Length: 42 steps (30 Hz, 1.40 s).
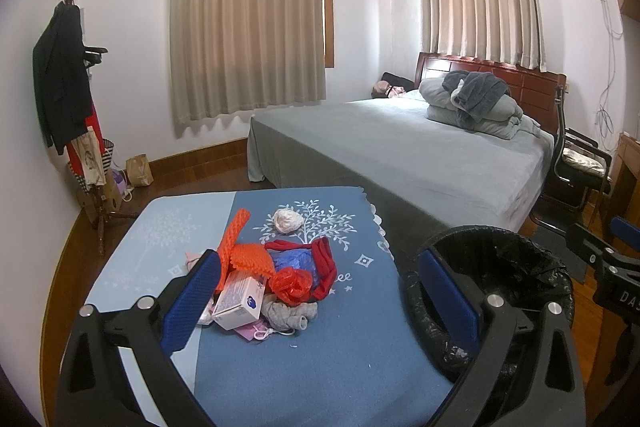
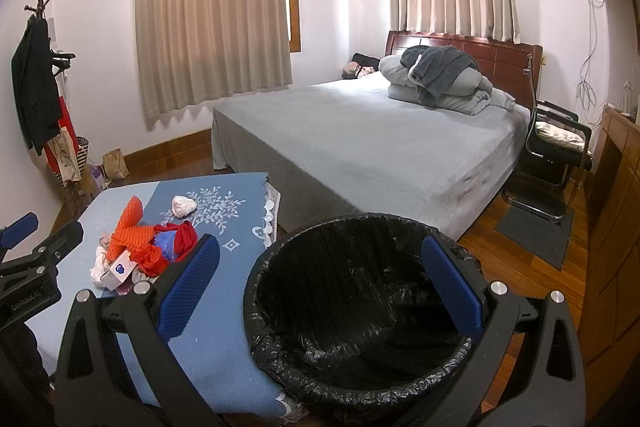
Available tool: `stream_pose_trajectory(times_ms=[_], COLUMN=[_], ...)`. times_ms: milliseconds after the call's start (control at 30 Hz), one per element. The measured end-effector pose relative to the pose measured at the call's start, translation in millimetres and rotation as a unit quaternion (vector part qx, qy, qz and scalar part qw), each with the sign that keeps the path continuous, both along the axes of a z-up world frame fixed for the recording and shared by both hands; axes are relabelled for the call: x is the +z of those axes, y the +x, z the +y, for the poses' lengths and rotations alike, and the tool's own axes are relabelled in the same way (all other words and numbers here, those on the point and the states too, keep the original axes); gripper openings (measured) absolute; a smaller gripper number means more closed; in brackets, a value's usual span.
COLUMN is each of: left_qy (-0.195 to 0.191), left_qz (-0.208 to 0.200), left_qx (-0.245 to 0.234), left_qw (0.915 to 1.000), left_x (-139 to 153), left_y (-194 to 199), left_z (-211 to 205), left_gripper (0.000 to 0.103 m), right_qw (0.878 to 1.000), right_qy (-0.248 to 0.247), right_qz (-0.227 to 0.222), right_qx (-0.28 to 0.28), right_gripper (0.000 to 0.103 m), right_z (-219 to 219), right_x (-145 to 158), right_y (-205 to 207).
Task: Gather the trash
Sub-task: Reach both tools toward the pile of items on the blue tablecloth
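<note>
A pile of trash lies on the blue-cloth table (image 1: 352, 347): an orange foam net (image 1: 240, 247), a red plastic bag (image 1: 294, 285), a blue bag (image 1: 294, 261), a small white box (image 1: 240, 301), a grey sock (image 1: 290, 315) and a crumpled white wad (image 1: 286, 221). The pile also shows in the right wrist view (image 2: 144, 251). A black-lined trash bin (image 2: 352, 307) stands right of the table. My left gripper (image 1: 320, 303) is open and empty, just before the pile. My right gripper (image 2: 320, 291) is open and empty above the bin.
A bed (image 1: 420, 155) with folded grey bedding stands behind the table. A coat rack (image 1: 68, 75) with clothes and bags is at the left wall. A black chair (image 2: 556, 151) and a wooden cabinet (image 2: 616, 227) are at the right.
</note>
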<state>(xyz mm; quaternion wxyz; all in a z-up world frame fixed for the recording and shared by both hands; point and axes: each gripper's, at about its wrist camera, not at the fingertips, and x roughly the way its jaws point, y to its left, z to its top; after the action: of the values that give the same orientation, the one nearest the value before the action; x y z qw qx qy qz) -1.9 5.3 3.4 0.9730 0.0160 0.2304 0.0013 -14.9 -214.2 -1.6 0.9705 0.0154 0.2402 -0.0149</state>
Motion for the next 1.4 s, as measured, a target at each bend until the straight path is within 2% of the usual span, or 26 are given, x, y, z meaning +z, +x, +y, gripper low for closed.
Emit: stream_pose_trajectory(times_ms=[367,400,600,967,1167,1333,1400], left_qy=[-0.003,-0.003,0.008,0.026,0.037,0.026,0.022], left_qz=[0.001,0.001,-0.004,0.012,0.034,0.055,0.056], left_qx=[0.002,0.004,0.026,0.114,0.129,0.134,0.138], left_qw=[1.0000,1.0000,0.9996,0.9931,0.9904,0.9892,0.9887], left_x=[-0.2,-12.5,-19.7,-56.7,-85.7,-108.9,-113.6], left_y=[0.0,2.6,11.6,29.8,43.0,56.5,59.1], left_z=[7.4,10.0,26.8,107.1,142.3,160.0,164.2], left_gripper=[0.097,0.097,0.097,0.097,0.094,0.089,0.088], right_qw=[1.000,1.000,1.000,0.995,0.990,0.985,0.983], right_qy=[0.000,0.000,0.006,0.009,0.017,0.018,0.014], right_qz=[0.000,0.000,-0.002,0.016,0.028,0.044,0.051], right_qx=[0.003,0.004,0.026,0.102,0.140,0.166,0.177], right_gripper=[0.098,0.098,0.098,0.098,0.098,0.091,0.085], right_z=[7.2,8.7,33.5,101.2,139.0,164.5,174.9], right_x=[-9.3,-10.9,-25.9,-55.8,-83.3,-102.1,-108.8], right_y=[2.6,3.2,22.4,73.3,95.4,114.2,120.4])
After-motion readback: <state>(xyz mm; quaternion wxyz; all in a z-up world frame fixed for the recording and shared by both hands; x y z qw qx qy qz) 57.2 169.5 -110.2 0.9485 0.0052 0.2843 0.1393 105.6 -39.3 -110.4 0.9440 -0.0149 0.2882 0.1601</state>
